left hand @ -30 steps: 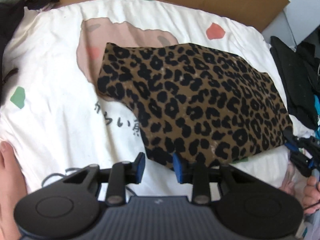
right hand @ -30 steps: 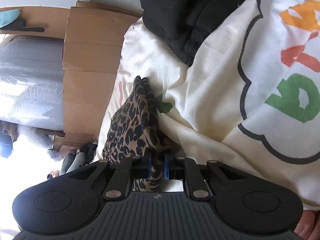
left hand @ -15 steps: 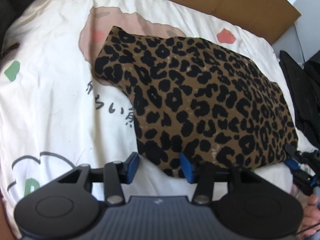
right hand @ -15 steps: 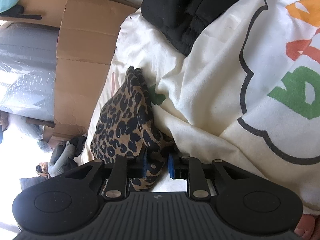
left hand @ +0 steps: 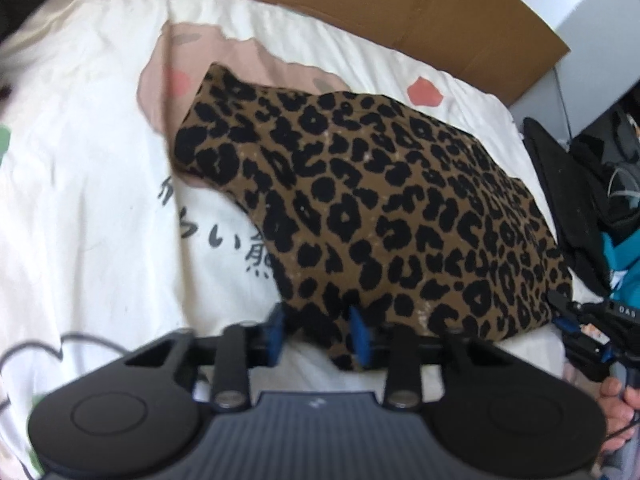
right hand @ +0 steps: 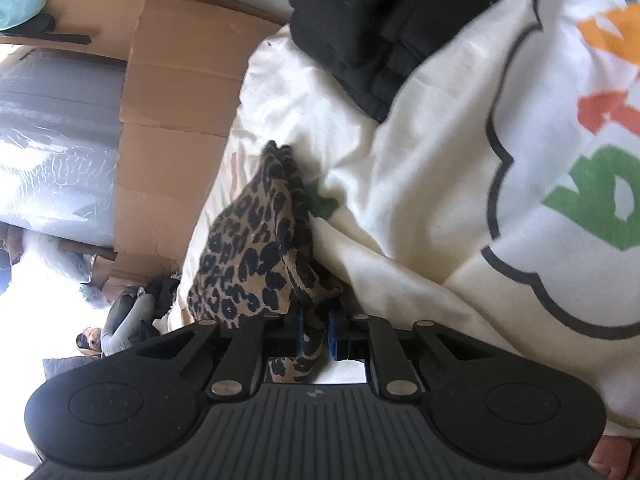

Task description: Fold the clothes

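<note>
The leopard-print garment lay spread on the cream printed bedsheet, with brown cardboard along the far edge and dark clothes off to the right. The left gripper sat at its near edge, jaws spread apart with the near corner of the cloth between the blue pads, not pinched. The right gripper was clenched on the garment's near right corner, fabric bunched between its fingers.

Left tool, blue pads apart, straddling the near edge of leopard-print garment on printed bedsheet.
</note>
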The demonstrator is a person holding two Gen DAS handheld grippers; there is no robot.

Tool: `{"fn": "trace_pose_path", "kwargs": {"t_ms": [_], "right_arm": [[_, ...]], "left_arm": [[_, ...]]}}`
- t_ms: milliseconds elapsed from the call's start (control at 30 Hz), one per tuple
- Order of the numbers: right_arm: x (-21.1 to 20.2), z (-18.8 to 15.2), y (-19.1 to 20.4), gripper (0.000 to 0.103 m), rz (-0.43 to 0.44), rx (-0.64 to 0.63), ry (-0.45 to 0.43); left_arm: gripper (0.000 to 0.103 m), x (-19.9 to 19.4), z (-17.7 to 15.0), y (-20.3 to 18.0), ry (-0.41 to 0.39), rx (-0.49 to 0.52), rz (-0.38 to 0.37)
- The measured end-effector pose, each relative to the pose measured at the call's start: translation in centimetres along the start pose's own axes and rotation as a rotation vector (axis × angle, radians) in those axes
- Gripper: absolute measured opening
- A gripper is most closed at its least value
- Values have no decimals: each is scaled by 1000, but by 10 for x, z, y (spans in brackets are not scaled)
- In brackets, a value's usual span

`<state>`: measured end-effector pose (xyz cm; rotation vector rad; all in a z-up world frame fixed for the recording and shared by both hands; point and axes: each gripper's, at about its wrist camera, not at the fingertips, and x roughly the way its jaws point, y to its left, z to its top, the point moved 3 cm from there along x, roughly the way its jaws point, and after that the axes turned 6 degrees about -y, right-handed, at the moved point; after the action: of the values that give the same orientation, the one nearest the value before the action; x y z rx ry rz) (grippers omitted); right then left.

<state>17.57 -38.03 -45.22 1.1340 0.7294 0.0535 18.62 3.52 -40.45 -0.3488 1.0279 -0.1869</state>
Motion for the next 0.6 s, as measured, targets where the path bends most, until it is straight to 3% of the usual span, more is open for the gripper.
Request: {"fn": "trace_pose_path", "kwargs": {"t_ms": [100,167,600], "right_arm": [[-3,3,7,10,10,-16,-14],[-4,6,9,10,11,-23,-21],[8,46,19,9,16,-75,-69]], "left_arm": [[24,-5,-6,-2,16,-36,-22],[30,-7,-10,-8,26,-13,-28],[38,1,-17,-25,31,21,-67]]}}
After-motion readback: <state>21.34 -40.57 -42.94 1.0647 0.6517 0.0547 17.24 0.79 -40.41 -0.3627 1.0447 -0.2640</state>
